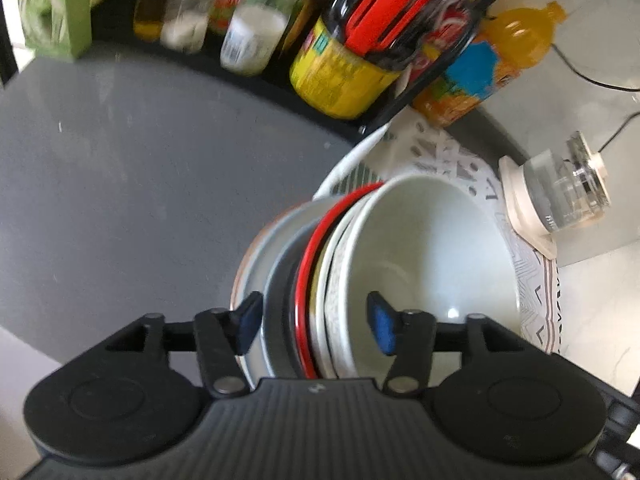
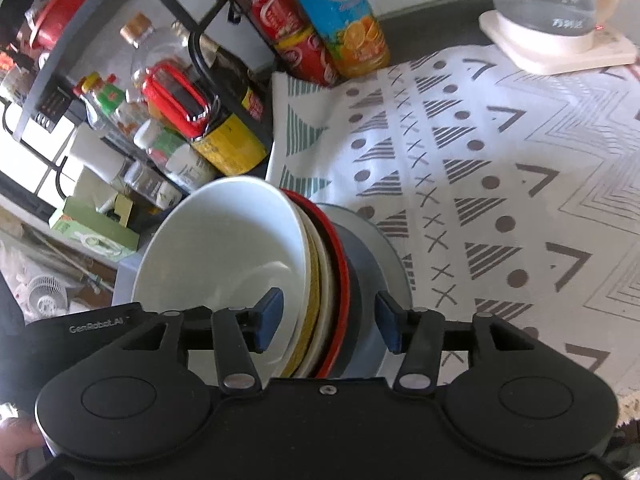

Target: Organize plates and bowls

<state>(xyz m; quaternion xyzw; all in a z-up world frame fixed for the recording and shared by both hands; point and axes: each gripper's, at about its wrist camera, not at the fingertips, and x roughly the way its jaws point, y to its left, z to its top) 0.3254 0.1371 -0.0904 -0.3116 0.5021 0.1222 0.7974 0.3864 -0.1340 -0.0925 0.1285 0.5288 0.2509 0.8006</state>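
Left wrist view, left to right: green carton [image 1: 54,8] at far left on a dark grey table [image 1: 140,168]; a row of bottles and jars [image 1: 224,16] along the far edge; dark bottle with yellow label [image 1: 340,76]; orange juice bottle [image 1: 492,60]; glass kettle [image 1: 568,188] on a pale base at far right.

Left gripper [image 1: 316,322]: fingers [image 1: 382,326] parted wide, straddling the rims of a nested stack of bowls [image 1: 424,248] held on edge. One finger lies outside the grey outermost bowl, the other inside the white bowl. Whether the pads press the rims cannot be told.

Stack order: grey bowl [image 1: 256,256], red rim [image 1: 312,248], white bowl innermost. The stack sits over the edge of a patterned cloth [image 1: 536,280].

Right gripper [image 2: 330,322]: fingers [image 2: 270,320] likewise wide, astride the same stack from the opposite side; contact cannot be told.
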